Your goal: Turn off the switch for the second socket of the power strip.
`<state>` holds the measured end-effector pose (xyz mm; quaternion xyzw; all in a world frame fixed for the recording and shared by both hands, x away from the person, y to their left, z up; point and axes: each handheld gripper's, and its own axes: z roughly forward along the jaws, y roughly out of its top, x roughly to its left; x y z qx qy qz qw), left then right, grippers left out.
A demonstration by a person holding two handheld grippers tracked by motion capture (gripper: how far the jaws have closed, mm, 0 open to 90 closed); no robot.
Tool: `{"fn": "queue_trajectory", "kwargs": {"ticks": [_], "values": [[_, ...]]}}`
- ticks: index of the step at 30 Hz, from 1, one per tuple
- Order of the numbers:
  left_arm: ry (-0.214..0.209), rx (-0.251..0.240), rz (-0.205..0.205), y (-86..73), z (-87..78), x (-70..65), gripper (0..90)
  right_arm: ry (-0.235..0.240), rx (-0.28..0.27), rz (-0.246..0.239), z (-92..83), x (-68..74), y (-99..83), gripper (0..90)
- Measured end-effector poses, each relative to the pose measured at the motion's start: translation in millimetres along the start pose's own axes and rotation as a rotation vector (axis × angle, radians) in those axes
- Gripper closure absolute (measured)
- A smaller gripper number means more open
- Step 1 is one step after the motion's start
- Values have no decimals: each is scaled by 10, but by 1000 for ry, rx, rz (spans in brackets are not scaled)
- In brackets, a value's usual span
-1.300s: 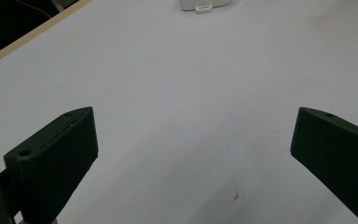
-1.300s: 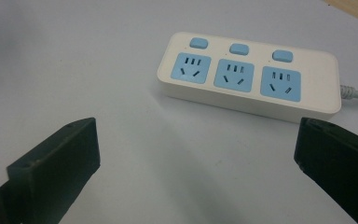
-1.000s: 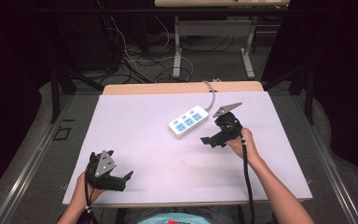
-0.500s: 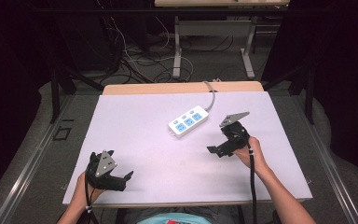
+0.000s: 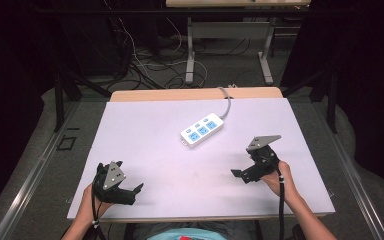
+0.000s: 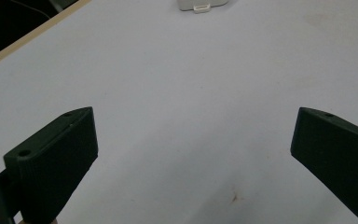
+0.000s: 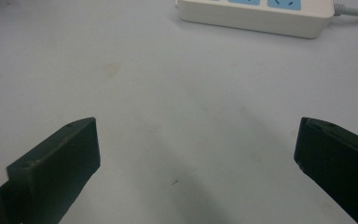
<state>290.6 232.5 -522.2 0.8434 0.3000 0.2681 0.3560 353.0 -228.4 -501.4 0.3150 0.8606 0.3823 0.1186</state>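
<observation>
Hands are both low near us now: we have pulled our right gripper (image 5: pixel 240 175) back from the power strip (image 5: pixel 202 131), while our left gripper (image 5: pixel 130 192) waits, both wide open and holding nothing.

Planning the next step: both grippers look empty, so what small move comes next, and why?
Probably move the right gripper forward toward the power strip. Its jaws stand wide open with nothing between them, and the strip lies apart, just ahead in the right gripper view. The left gripper, also open, sits at the near edge of the table, farther off.
</observation>
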Motion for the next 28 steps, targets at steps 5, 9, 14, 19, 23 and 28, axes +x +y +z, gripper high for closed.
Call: {"fn": "queue_trajectory", "kwargs": {"ticks": [5, 9, 14, 19, 23, 28], "values": [[2, 5, 4, 1, 2, 0, 4, -8, 6, -1, -73, 26, -105, 0], [1, 6, -2, 0, 6, -6, 4, -29, -11, -3, -137, 60, -192, 0], [-2, 6, -6, 5, 19, -10, 3, -47, -23, -1, -179, 111, -309, 0], [-6, 11, -1, 7, 20, -12, 3, -53, -6, 11, -227, 146, -393, 0], [-8, 13, 1, 6, 25, -9, 3, -69, -11, 12, -271, 179, -452, 0], [-16, 19, 9, 8, 38, -24, 3, -73, -13, -2, -293, 200, -509, 0]]}}
